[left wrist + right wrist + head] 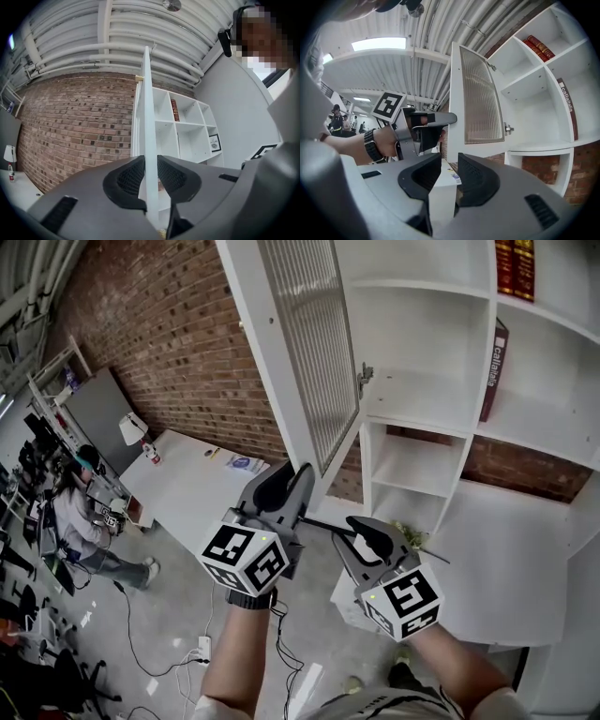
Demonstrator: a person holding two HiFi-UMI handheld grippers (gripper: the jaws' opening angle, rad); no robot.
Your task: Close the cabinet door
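The white cabinet door (pixel 309 343) with a ribbed glass panel stands swung out from the white shelf cabinet (pixel 427 399). My left gripper (pixel 286 486) sits at the door's free edge near the bottom. In the left gripper view the door's thin edge (pixel 148 117) runs up between the two pads, and both pads lie against it at my left gripper (pixel 151 176). The right gripper view shows that left gripper (pixel 436 124) clamped at the door (pixel 480 103). My right gripper (pixel 361 532) hovers lower right of the door, jaws apart. A white surface (pixel 440 197) shows between the jaws of my right gripper (pixel 449 173), with a gap at the right pad.
A maroon book (pixel 494 367) leans in a shelf bay and red-gold books (pixel 516 266) stand above. A white table (pixel 187 488) lies left of the door against the brick wall (pixel 178 343). A seated person (pixel 80 512) and floor cables (pixel 202 648) are at the left.
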